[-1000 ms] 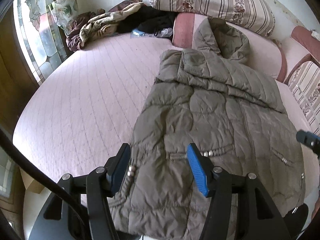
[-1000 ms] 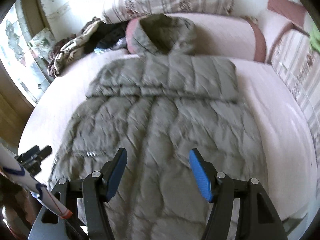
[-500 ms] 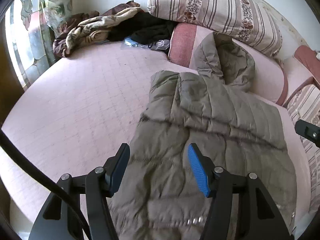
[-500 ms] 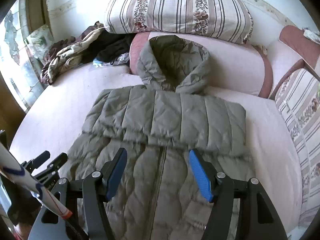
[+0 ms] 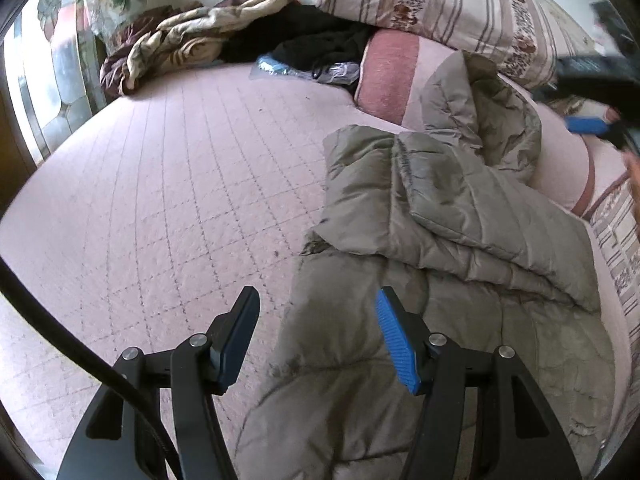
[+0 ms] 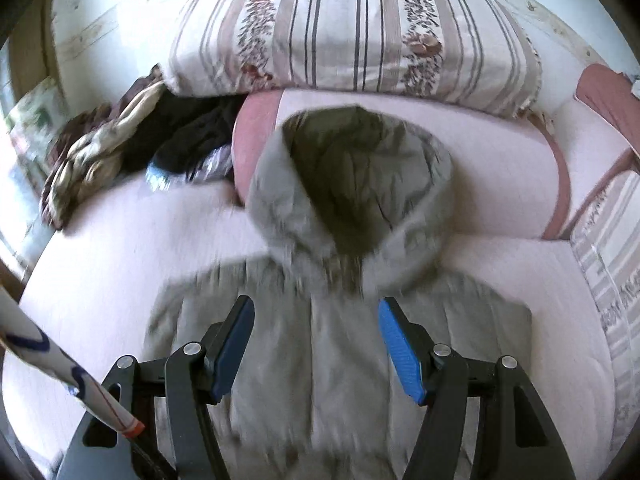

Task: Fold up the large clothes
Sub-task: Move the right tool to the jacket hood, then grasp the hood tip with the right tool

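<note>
Overhead, our left gripper (image 5: 316, 336) angled down at the jacket's (image 5: 460, 264) left edge, jaws apart, empty. Our right gripper (image 6: 316, 352) hung over its chest below the hood (image 6: 352, 184), also apart, empty. Jacket lay on the pink bed (image 5: 168, 184); striped pillow (image 6: 352, 28) behind.

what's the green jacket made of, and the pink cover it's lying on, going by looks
Jacket: looks like thin synthetic shell fabric, nylon or polyester, over puffy filling. Signs: stitched quilted panels, soft bulges, fine crinkles and a faint sheen on the hood.

Pink cover: seems a matte quilted textile, perhaps cotton or a blend. Signs: grid of stitch lines, pebbly texture, no shine. The exact fibre cannot be told for either.
</note>
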The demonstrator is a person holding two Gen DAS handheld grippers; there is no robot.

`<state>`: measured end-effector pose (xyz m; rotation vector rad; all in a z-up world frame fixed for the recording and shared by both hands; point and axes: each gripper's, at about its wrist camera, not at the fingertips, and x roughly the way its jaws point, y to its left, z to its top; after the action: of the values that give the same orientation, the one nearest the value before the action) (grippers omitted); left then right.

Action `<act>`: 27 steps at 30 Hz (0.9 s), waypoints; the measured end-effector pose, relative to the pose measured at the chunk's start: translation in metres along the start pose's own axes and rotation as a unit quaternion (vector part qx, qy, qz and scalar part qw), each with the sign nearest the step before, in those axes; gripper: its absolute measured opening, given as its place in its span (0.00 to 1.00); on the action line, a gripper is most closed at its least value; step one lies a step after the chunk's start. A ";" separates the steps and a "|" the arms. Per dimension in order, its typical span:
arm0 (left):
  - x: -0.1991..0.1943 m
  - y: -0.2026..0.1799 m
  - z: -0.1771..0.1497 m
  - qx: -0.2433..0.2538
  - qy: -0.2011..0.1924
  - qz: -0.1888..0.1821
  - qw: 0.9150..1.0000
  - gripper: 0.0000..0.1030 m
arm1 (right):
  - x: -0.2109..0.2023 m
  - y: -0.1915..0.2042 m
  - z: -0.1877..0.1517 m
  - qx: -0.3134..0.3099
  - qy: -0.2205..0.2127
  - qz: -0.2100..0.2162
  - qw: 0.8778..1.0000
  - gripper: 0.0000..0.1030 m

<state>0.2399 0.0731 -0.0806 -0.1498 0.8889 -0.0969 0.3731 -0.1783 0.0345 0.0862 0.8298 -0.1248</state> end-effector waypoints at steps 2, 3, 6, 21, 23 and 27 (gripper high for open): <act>0.002 0.005 0.002 -0.009 0.003 -0.009 1.000 0.60 | 0.021 0.003 0.028 0.018 -0.002 0.000 1.000 0.67; 0.003 0.007 0.002 -0.011 0.003 -0.013 1.000 0.60 | 0.032 0.007 0.042 0.026 -0.003 -0.001 1.000 0.68; 0.005 0.008 0.004 -0.005 0.003 -0.016 1.000 0.61 | 0.061 0.016 0.078 0.042 -0.006 -0.006 0.999 0.72; 0.025 0.010 0.005 -0.010 0.042 -0.036 0.998 0.61 | 0.171 0.004 0.148 0.142 0.009 -0.037 0.989 0.55; 0.025 0.010 0.005 -0.007 0.042 -0.036 0.998 0.61 | 0.170 0.002 0.144 0.142 0.027 -0.005 0.989 0.09; 0.022 0.008 0.005 0.000 0.036 -0.034 0.999 0.61 | 0.129 0.002 0.129 0.111 0.004 -0.003 0.994 0.07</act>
<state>0.2579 0.0778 -0.0952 -0.1780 0.9560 -0.1668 0.5537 -0.2024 0.0260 0.2940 0.8223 -0.2232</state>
